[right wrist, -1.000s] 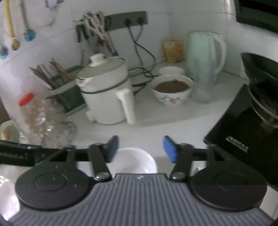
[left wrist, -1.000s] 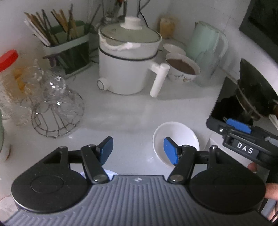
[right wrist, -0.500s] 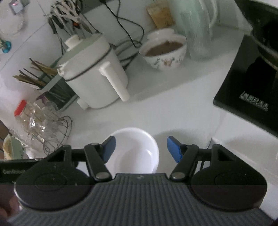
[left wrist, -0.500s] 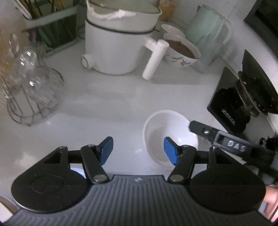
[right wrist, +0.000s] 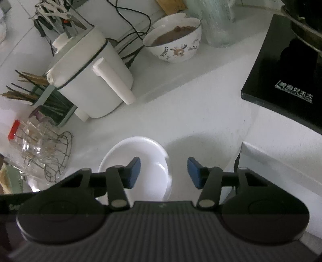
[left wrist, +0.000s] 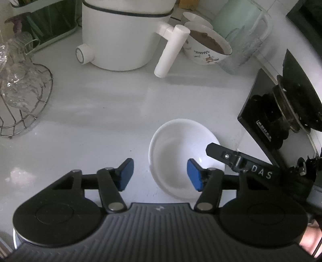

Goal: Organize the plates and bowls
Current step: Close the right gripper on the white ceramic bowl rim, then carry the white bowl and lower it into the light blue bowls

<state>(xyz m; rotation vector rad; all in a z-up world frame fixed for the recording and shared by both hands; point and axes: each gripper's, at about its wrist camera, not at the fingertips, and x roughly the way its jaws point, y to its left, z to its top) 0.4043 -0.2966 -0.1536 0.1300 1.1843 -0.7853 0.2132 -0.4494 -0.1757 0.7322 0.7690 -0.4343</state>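
A white empty bowl sits on the white counter; it also shows in the right wrist view. My left gripper is open, its right pad over the bowl's near right part. My right gripper is open and straddles the bowl's right rim, left pad inside, right pad outside; its finger reaches over the bowl's right edge in the left wrist view. A flowered bowl with brown contents stands at the back, with a small white dish behind it.
A white electric pot with a long handle stands at the back. A wire rack of glasses is at the left. A black induction hob with a dark wok is at the right. A pale green kettle stands behind the flowered bowl.
Both grippers have moved forward and down toward the white bowl. The right gripper's fingers now straddle the bowl's right rim. Both stay open.
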